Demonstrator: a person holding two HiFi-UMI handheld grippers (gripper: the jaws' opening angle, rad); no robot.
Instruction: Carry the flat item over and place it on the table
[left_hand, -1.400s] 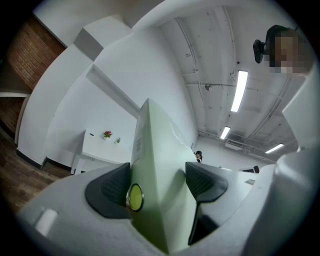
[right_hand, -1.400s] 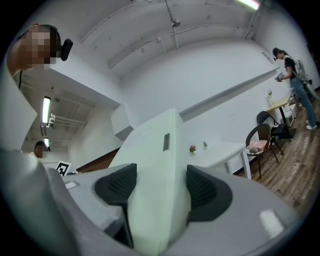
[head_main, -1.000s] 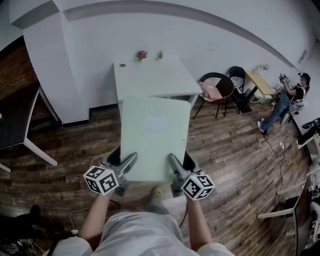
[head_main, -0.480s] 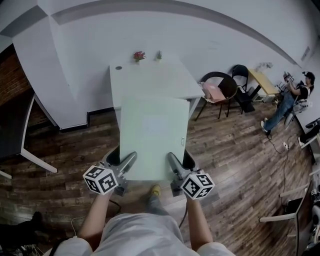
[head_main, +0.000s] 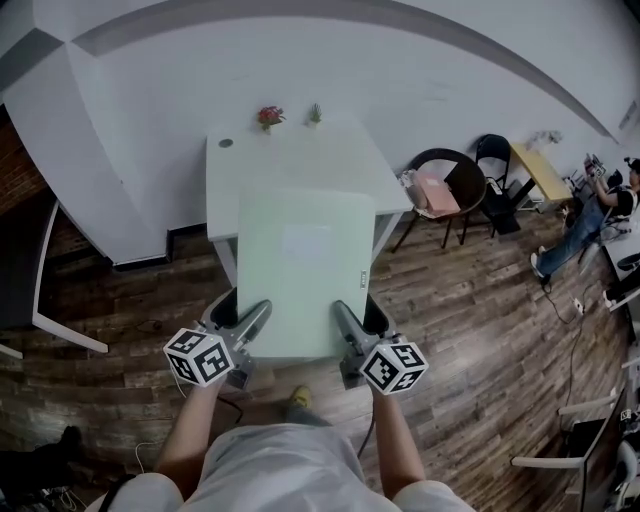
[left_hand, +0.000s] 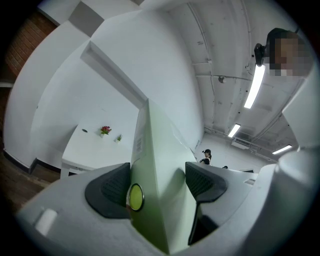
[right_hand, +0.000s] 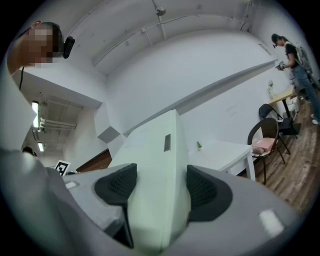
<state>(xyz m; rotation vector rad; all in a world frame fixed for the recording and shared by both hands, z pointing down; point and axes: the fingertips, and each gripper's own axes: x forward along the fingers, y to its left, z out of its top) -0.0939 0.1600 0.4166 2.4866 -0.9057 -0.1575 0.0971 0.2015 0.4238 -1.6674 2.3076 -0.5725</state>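
Head view: closest in, the left gripper (head_main: 250, 322) and right gripper (head_main: 345, 322) each have their jaws clamped on the near edge of a pale green flat panel (head_main: 305, 265). It is held in the air, reaching toward the white table (head_main: 290, 160). Two small plants (head_main: 270, 115) stand at the table's far side. Held by one edge only, the panel could sag or slip, and if pushed too far it might hit the plants.

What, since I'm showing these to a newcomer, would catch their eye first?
The pale green board fills the middle of the head view, clamped at its near edge by the left gripper and right gripper. Beyond it a white table stands against the wall, two small plants at its far edge.
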